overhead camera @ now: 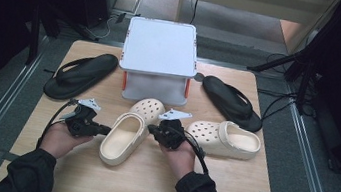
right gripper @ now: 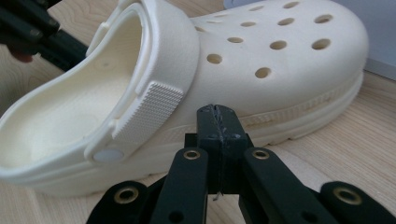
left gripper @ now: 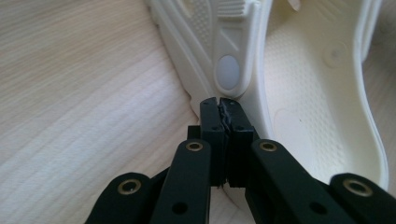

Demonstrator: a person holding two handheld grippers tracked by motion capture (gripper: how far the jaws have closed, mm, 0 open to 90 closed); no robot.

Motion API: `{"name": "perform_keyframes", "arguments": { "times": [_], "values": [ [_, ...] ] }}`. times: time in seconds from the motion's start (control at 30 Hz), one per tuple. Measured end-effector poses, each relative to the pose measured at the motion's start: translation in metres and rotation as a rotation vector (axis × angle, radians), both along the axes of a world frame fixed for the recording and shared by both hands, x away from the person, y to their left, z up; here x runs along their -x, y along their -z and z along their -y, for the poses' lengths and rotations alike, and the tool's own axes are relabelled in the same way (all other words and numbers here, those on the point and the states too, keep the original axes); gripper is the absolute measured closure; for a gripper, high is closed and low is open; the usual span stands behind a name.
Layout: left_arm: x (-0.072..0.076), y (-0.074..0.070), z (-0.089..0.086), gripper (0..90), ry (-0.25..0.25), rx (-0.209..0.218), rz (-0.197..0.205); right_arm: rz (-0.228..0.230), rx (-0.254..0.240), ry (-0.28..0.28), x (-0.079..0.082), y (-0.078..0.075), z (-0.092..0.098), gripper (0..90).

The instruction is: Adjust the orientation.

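Both grippers' fingers closed, empty, flanking cream clog (overhead camera: 124, 138) on table (overhead camera: 146, 183)

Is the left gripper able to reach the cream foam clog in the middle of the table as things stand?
Probably yes. The left gripper, jaws shut, points at the side of the cream foam clog, close beside it, and only bare wooden table lies between; it must open first to grasp.

Cream perforated clog (overhead camera: 128, 133) lay upright at frame centre, toe toward upper right, heel strap folded forward.
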State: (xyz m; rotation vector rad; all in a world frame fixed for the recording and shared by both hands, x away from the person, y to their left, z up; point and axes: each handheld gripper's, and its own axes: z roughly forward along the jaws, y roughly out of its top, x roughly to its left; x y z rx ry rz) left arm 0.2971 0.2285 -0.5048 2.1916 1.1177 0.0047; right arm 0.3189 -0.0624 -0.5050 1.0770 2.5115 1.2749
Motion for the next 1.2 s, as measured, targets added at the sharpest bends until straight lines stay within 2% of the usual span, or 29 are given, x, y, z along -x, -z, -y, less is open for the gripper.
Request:
{"name": "perform_keyframes", "arguments": {
  "times": [0.13,0.23,0.43,0.53,0.73,0.93,1.03,1.13,1.2],
  "values": [
    [0.005,-0.001,0.007,88.9,0.018,-0.003,-0.004,-0.012,-0.013,0.008,-0.003,0.0,0.001,90.0],
    [0.006,0.0,0.008,88.9,0.025,0.01,-0.015,-0.043,-0.042,0.015,-0.006,0.001,0.003,90.0],
    [0.01,0.0,0.014,88.6,0.04,0.017,-0.026,-0.032,-0.027,0.027,-0.008,0.0,0.001,90.0],
    [0.013,0.0,0.015,88.3,0.045,0.013,-0.025,-0.04,-0.031,0.017,-0.01,-0.001,0.001,90.0],
    [0.02,0.0,0.02,88.1,0.064,0.017,-0.028,-0.025,-0.025,0.005,-0.012,-0.003,-0.003,90.0],
    [0.019,0.0,0.017,85.5,0.064,0.015,-0.026,-0.03,-0.025,-0.001,-0.012,-0.004,-0.002,90.0],
    [0.018,-0.001,0.015,80.8,0.057,-0.007,-0.012,-0.026,-0.025,-0.001,-0.013,-0.006,0.001,87.5],
    [0.016,-0.002,0.01,76.0,0.025,-0.01,-0.011,-0.024,-0.037,-0.005,-0.015,-0.011,0.006,82.9],
    [0.015,-0.003,0.005,72.2,0.002,0.005,0.005,-0.03,-0.043,-0.011,-0.014,-0.013,0.01,78.3]
  ]
}}
